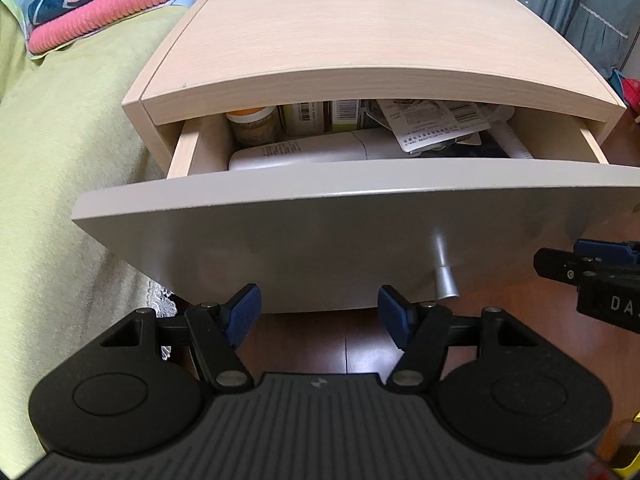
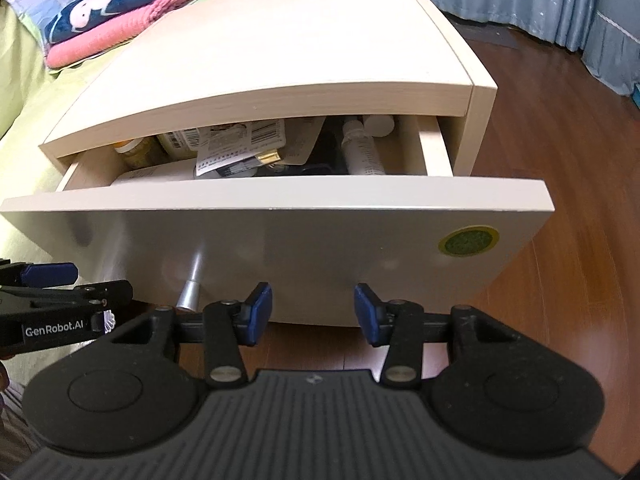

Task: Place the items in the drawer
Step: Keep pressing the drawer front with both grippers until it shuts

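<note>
Pale wood nightstand, grey drawer front, blue-padded black tongs.

— What holds everything here?

— A pale wooden nightstand standing on a reddish wood floor; its top is bare. Its drawer is pulled partly out.

— And in the drawer?

— A long white tube lies along the front, an amber jar at the back left, printed packets piled in the middle, and a white bottle on the right.

— Beside the nightstand?

— A green-covered bed carrying folded towels.
</note>
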Available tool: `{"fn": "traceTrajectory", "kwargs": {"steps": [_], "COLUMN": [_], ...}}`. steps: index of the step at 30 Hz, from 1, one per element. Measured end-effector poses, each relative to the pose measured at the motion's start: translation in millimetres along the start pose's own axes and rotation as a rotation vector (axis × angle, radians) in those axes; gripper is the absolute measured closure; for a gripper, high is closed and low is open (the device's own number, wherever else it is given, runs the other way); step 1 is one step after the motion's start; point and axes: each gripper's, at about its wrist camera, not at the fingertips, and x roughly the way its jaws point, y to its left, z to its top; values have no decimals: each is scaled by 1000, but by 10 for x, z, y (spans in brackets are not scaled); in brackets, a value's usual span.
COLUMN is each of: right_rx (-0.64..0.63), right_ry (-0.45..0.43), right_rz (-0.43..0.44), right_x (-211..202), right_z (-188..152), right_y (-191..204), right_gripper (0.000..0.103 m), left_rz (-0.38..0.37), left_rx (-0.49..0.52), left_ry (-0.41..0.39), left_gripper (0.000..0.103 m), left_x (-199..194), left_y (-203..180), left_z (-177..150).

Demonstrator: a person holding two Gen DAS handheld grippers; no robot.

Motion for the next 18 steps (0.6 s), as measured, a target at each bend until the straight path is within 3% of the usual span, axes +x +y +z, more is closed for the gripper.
{"fn": "traceTrajectory", "kwargs": {"steps": [18], "right_rx": [34], "right_ry": [-4], "right_rz": [-19], "right_x": [56], "right_z": [60], "right_y": [27], "right_gripper": [62], "left_rz": [6], "left_rx": [-10], "left_ry": [-18], "left_gripper": [37], "left_x": [-5], "left_y": [31], "left_z": [98]}}
